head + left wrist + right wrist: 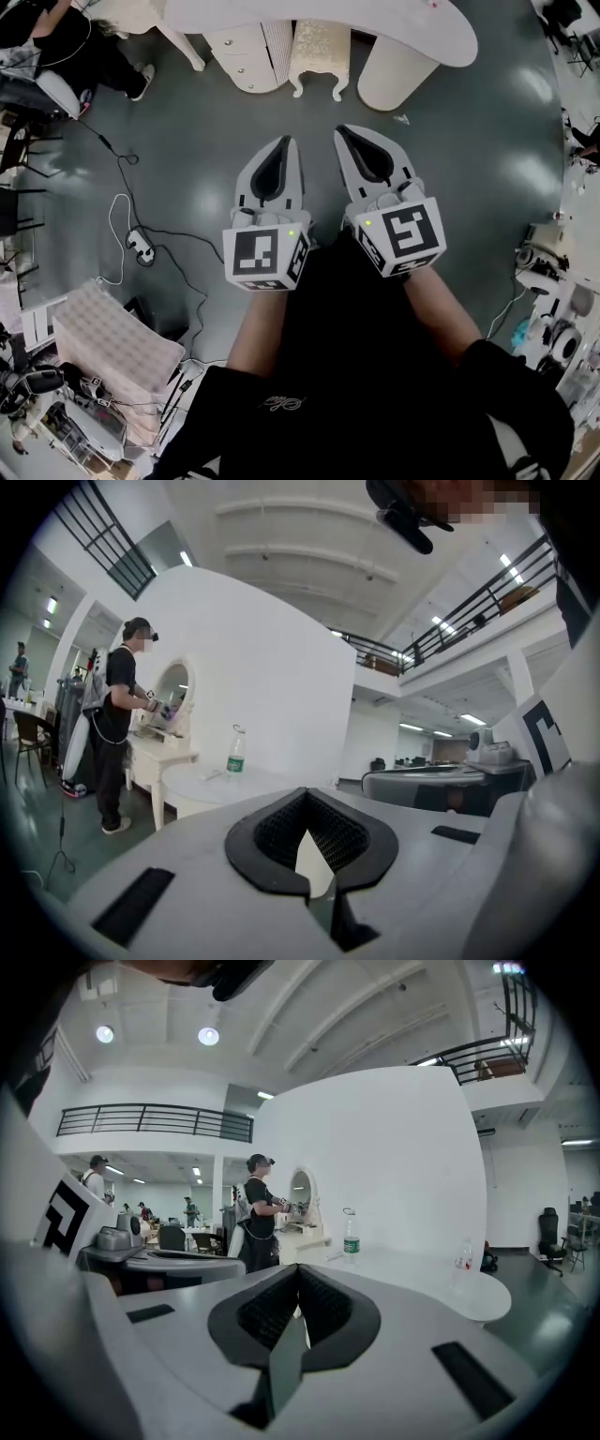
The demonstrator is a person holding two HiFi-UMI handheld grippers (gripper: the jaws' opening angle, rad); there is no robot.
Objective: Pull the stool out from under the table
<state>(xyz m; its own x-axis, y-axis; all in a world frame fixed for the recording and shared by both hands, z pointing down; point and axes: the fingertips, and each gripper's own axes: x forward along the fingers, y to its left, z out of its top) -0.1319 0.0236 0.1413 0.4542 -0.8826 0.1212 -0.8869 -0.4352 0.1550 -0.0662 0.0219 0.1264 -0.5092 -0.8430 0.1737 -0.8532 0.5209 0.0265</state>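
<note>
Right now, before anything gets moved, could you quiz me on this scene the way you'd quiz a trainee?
1. True or false: the stool has been pulled clear of the table.
2. The left gripper and the right gripper are: A) both shut and empty, B) both wide open, C) both clamped on the stool.
3. In the right gripper view, what upright thing with a green label stands on the tabletop?

Key:
1. False: it stands tucked under the tabletop.
2. A: they hover over the floor, short of the stool.
3. A bottle.
</note>
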